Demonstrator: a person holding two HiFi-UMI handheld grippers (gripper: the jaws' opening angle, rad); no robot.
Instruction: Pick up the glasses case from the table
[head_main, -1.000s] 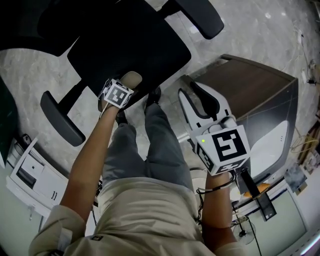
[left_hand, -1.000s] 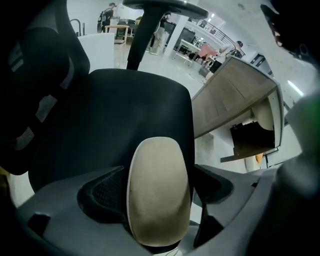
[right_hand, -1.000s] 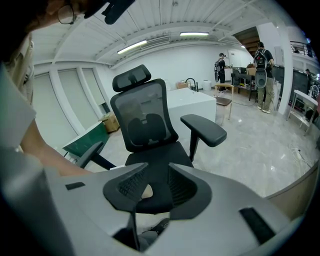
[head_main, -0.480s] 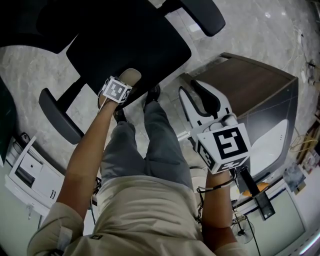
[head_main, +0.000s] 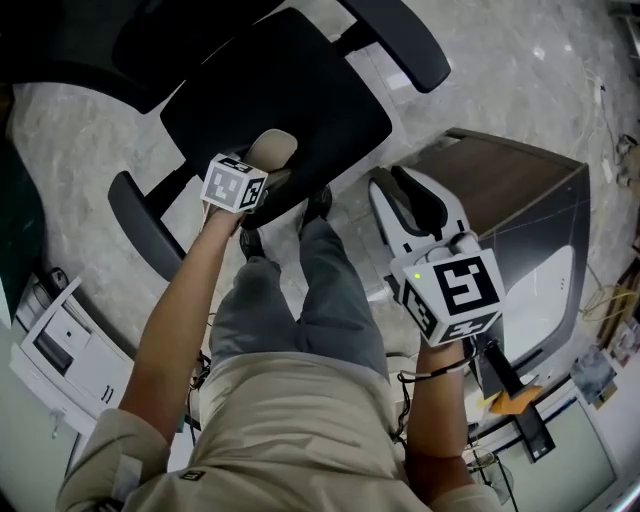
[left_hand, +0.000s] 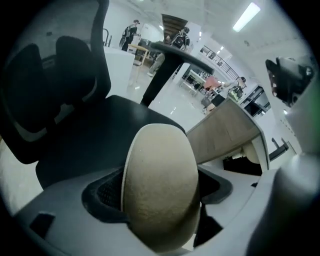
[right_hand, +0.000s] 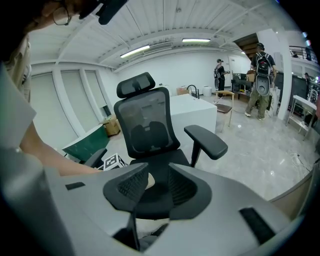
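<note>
The left gripper (head_main: 252, 172) has its jaws closed on the glasses case (left_hand: 160, 172), a beige, oval hard case with a fine-grained surface. The left gripper view shows the dark jaw pads pressing its two broad sides, with a pale seam line running along its left edge. The case's long axis runs along the jaws, straight away from the gripper, and its rounded free end points forward at the seat of a black office chair (head_main: 280, 95). In the head view the case sticks out past the gripper's marker cube (head_main: 235, 186), angled up and to the right in the picture. It hangs over the front of the seat. It is off the brown worktop (head_main: 505, 165), which lies well apart on the person's right.

The right gripper (head_main: 400, 205) is held in front of the person's body, near the corner of that worktop. Its jaws stand apart with nothing between them. Through the gap its own view shows the chair seat and a sliver of the beige case beyond.

The person stands on a pale marbled floor (head_main: 75, 150) in grey trousers (head_main: 300, 305). The chair's mesh back and headrest face the right gripper view.
</note>
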